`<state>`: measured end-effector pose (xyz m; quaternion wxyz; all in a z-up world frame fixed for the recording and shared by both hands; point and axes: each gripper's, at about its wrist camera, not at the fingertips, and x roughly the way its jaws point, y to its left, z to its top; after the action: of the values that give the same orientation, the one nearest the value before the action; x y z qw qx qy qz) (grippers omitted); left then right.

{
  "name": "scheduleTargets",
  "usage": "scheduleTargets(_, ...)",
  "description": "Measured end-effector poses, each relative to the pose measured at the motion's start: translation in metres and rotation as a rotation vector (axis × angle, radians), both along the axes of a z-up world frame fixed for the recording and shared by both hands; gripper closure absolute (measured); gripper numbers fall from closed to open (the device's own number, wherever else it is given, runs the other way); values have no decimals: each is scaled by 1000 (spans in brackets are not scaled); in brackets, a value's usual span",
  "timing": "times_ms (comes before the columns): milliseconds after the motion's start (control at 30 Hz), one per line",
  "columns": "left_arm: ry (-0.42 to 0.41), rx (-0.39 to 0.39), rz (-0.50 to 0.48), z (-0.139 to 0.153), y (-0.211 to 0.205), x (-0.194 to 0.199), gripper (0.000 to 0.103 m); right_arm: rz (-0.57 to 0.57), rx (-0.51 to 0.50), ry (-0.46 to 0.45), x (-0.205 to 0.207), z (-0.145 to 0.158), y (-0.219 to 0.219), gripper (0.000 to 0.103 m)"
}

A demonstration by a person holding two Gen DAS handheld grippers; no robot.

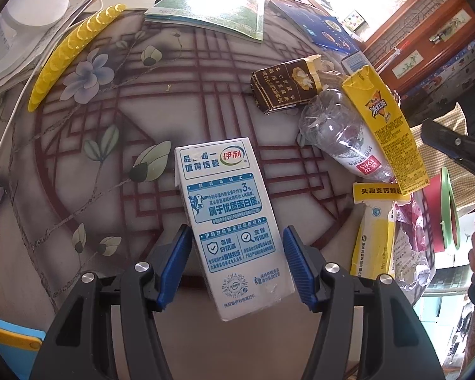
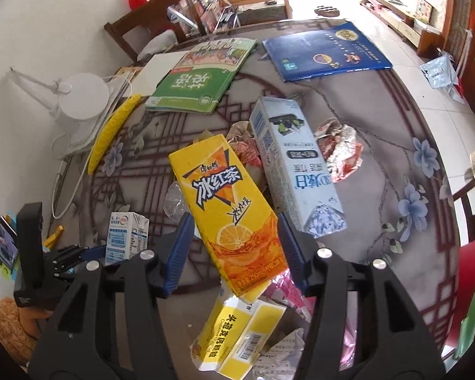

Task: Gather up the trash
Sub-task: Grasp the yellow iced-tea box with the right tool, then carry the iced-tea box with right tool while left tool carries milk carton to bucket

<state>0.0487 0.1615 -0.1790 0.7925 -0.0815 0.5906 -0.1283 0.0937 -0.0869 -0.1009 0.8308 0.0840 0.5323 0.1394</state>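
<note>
Left gripper [image 1: 236, 261]: ribbed blue pads clamp the flanks of a white and blue milk carton [image 1: 228, 218], a smooth rectangular paperboard box held tilted above the table [image 1: 79, 164], whose glossy top bears a red lattice and pale flowers. Right gripper [image 2: 236, 250]: its pads bracket a yellow iced-tea carton [image 2: 224, 202], glossy and slightly dented; the right pad touches the carton's edge, while whether the left pad presses cannot be told. Beyond it lie a taller pale-blue carton [image 2: 293, 164], crumpled foil wrappers [image 2: 338, 148] and a torn yellow medicine box [image 2: 234, 335]. A crushed clear plastic bottle [image 1: 335, 133] and a dark cigarette pack [image 1: 285, 85] lie near the iced-tea carton. A green textbook [image 2: 199, 79], a blue folder [image 2: 326, 50] and a yellow scaly strip [image 2: 114, 129] occupy the far side.
</note>
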Motion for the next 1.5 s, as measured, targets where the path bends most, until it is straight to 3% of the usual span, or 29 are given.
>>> scheduleTargets(133, 25, -16, 4, -2, 0, 2, 45, 67, -47, 16, 13, -9, 11, 36)
scheduleTargets(400, 53, -45, 21, -10, 1, 3, 37, 131, -70, 83, 25, -27, 24, 35)
scheduleTargets(500, 9, -22, 6, -5, -2, 4, 47, 119, -43, 54, 16, -21, 24, 37)
scheduleTargets(733, -31, -13, -2, 0, -4, 7, 48, -26, 101, -47, -16, 13, 9, 37)
scheduleTargets(900, -103, 4, -24, 20, -15, 9, 48, -154, 204, -90, -45, 29, -11, 37)
scheduleTargets(1100, -199, 3, -93, 48, -46, 7, 48, -279, 245, -94, -73, 31, -44, 37)
scheduleTargets(1500, -266, -13, -200, 73, -131, 3, 49, -442, 294, -108, -125, 26, -127, 37)
